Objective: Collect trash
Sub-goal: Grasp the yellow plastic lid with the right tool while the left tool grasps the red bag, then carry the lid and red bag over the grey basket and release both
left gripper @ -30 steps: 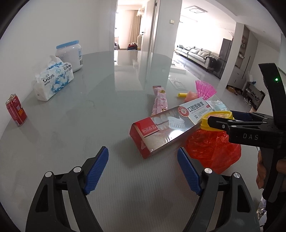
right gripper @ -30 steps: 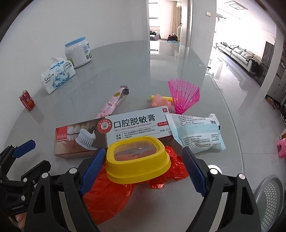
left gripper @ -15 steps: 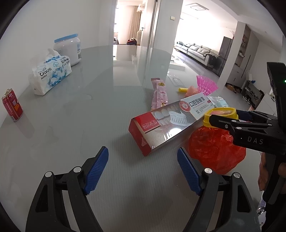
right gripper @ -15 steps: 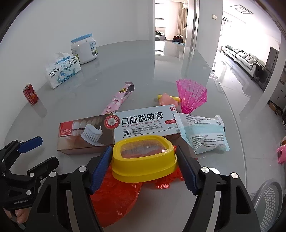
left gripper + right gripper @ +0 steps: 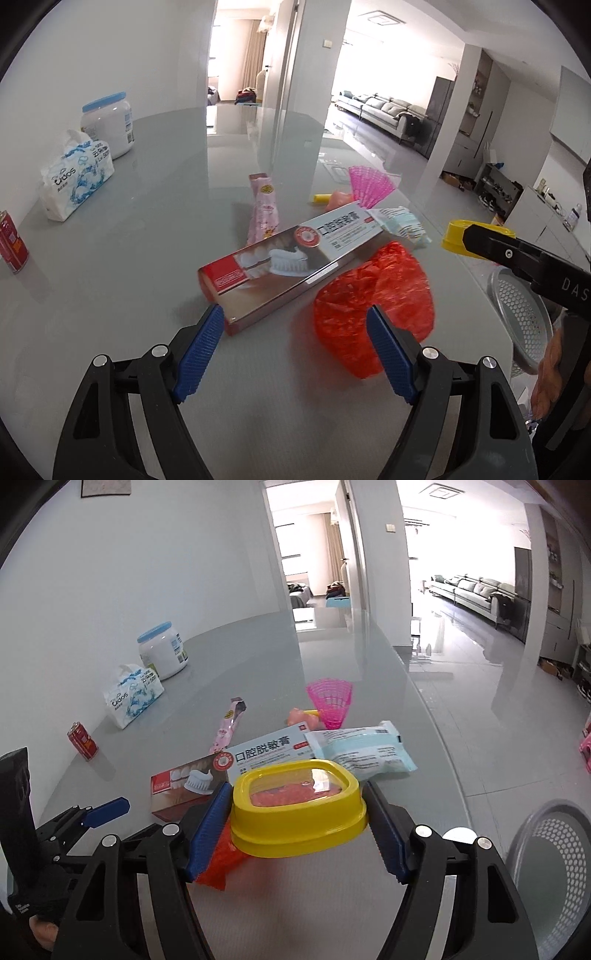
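My right gripper (image 5: 297, 834) is shut on a yellow plastic lid (image 5: 297, 808) and holds it above the table, right of the trash pile; the lid also shows in the left wrist view (image 5: 455, 236). My left gripper (image 5: 295, 349) is open and empty just in front of a long toothpaste box (image 5: 291, 258) and a crumpled red plastic bag (image 5: 373, 306). Behind them lie a pink wrapper (image 5: 264, 214), a blue-white mask pack (image 5: 364, 753), a pink plastic fan (image 5: 330, 701) and a small peach toy (image 5: 301, 718).
A grey mesh bin (image 5: 550, 878) stands on the floor off the table's right edge. At the far left of the grey table (image 5: 129, 258) stand a red can (image 5: 11, 247), a tissue pack (image 5: 75, 177) and a white jar (image 5: 109, 123).
My right gripper has lifted the yellow lid off the red bag and carried it right, towards the table edge. My left gripper has moved closer to the toothpaste box and red bag.
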Motion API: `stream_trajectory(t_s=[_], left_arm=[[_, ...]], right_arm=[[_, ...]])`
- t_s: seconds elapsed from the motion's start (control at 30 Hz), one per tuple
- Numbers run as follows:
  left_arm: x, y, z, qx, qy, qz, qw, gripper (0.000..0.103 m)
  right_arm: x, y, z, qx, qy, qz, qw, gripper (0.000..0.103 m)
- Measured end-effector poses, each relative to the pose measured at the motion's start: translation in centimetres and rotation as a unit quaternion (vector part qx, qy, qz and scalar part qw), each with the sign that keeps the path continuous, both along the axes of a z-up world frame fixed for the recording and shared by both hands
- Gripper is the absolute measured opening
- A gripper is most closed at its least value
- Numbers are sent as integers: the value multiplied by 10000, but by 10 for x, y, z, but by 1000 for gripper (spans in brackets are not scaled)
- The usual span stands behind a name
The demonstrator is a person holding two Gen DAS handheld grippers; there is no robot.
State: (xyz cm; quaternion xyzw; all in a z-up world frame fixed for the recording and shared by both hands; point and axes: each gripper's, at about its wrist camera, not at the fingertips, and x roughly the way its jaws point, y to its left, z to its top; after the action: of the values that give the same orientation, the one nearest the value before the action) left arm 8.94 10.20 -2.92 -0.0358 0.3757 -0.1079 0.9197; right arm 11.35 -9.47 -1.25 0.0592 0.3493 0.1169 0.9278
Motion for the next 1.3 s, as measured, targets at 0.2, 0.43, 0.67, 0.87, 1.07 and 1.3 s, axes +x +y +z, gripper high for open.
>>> stream_trajectory(t_s=[0.2,0.43,0.67,0.87,1.07,1.3], left_arm=[[8,-36,11,-26,-160,-265,9995,81],[23,-78,-1,266,-29,-389,9989,81],[36,-95,-29,556,324,-259,9976,74],[39,-93,-36,516,492,-198,9973,39],[25,-93,-30,412,440,-281,9978,12],[-6,-101,-10,221,238,-454,9984,10]], right_arm=[[-32,-42,-2,155,5,-440,9989,70],[-67,-77,-12,405,56,-682,9968,70],[-82,-89,-21,545,134,-726,9958,70],[-88,-92,-27,627,177,-725,9952,70],[-94,-93,-28,683,170,-733,9948,70],[-109,-105,-25,701,51,-886,9936,70]])
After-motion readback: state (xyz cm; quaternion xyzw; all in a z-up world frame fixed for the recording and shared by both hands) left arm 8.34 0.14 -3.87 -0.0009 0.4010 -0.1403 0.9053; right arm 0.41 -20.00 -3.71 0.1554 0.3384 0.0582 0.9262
